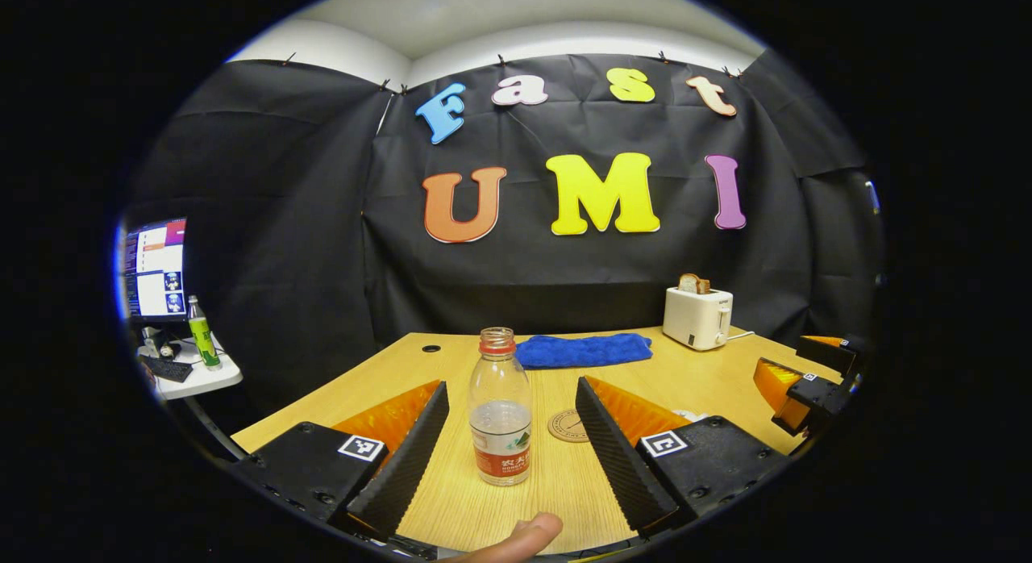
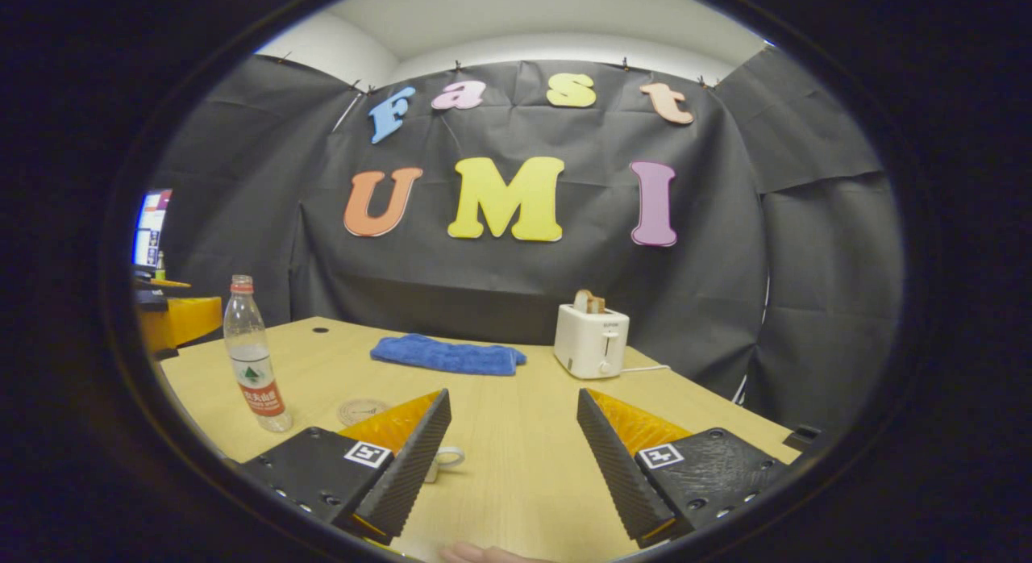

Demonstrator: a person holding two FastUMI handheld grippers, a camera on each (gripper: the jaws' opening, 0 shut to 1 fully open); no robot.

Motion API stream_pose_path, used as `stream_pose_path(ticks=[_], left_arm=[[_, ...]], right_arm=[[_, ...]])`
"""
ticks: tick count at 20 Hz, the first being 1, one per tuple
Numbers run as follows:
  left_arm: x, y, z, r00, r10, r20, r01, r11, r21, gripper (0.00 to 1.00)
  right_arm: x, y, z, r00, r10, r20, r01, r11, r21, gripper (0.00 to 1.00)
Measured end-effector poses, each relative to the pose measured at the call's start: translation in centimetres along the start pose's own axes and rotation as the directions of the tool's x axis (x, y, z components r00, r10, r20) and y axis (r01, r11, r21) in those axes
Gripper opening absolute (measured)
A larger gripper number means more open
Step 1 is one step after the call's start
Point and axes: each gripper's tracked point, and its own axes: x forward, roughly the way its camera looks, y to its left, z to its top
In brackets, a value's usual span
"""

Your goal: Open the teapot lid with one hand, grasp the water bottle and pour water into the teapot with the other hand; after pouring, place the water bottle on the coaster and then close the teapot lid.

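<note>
Hovering wide apart, left gripper (image 1: pixel 509 450) flanks the water bottle (image 1: pixel 500 410) (uncapped)

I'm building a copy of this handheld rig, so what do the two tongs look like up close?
Both match. The left tongs and right tongs each have two wedge-shaped fingers with finely ribbed inner faces, mounted on black blocks held by small screws. Each block carries a square black-and-white marker tag. No cables or sleeves are visible; a bare fingertip shows at the bottom edge.
</note>
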Motion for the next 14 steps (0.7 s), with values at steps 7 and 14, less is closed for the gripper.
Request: stream_pose_path(ticks=[7,14], left_arm=[[0.3,1.2,-0.3,1.0,0.016,-0.009,-0.016,1.0,-0.011,0.99],[0.6,2.5,-0.4,0.999,0.037,-0.006,-0.037,0.999,-0.007,0.99]], right_arm=[[1.4,1.4,-0.9,0.999,0.038,-0.014,-0.038,0.999,0.009,0.97],[3.0,4.2,-1.5,0.995,0.101,-0.024,-0.1,0.995,0.008,0.95]])
